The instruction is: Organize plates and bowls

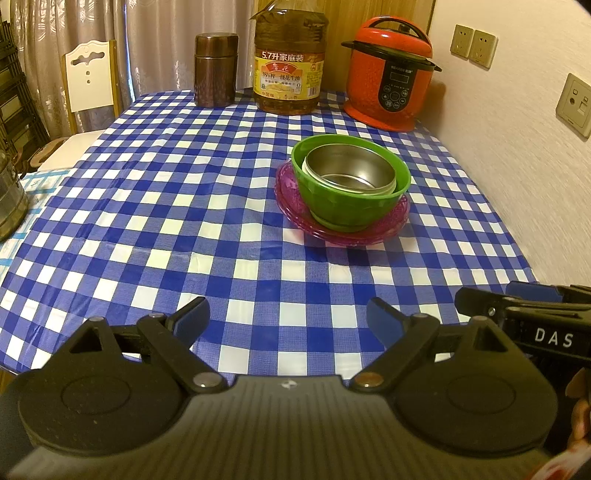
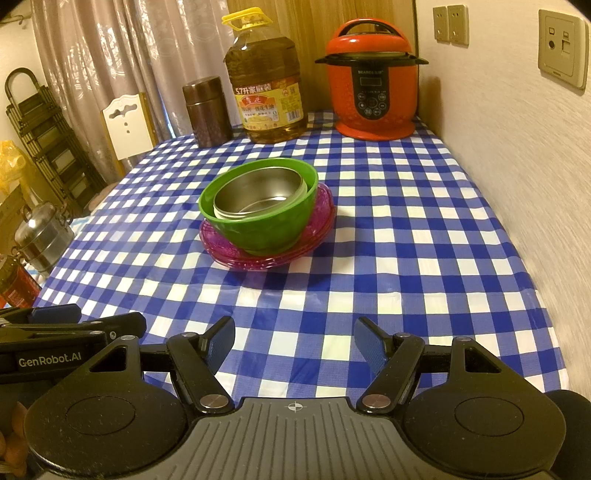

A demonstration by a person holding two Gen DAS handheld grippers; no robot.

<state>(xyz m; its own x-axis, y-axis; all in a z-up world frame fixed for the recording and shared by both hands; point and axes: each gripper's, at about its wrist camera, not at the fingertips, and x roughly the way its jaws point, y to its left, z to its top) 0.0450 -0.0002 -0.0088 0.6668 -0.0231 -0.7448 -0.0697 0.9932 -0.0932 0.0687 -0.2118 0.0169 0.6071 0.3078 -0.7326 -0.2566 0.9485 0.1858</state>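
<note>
Round steel bowl [image 2: 258, 197] sat nested in green plastic bowl [image 2: 258, 206] on pink glass plates [image 2: 321, 218], mid-table. Left gripper [image 1: 288, 321] and right gripper [image 2: 294, 341] hung spread, empty (well short). Stack looked finished; best retreat without nudging.

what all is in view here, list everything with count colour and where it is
steel bowl: 1, silver, nested inside the green bowl
green bowl: 1, green, standing on the pink plates
pink plates: a stack, exact count unclear, translucent pink, mid table
oil jug: 1, amber with yellow cap and handle, far edge of table
canister: 1, dark brown, left of the oil jug
pressure cooker: 1, red with black trim, far right corner
tablecloth: 1, blue and white check, covering the table
chair: 1, white back, beyond the table on the left
steel pot: 1, silver, off the table's left side
wall sockets: several, beige, right wall
left gripper: 1, black with blue pads, open, empty
right gripper: 1, black with blue pads, open, empty
</note>
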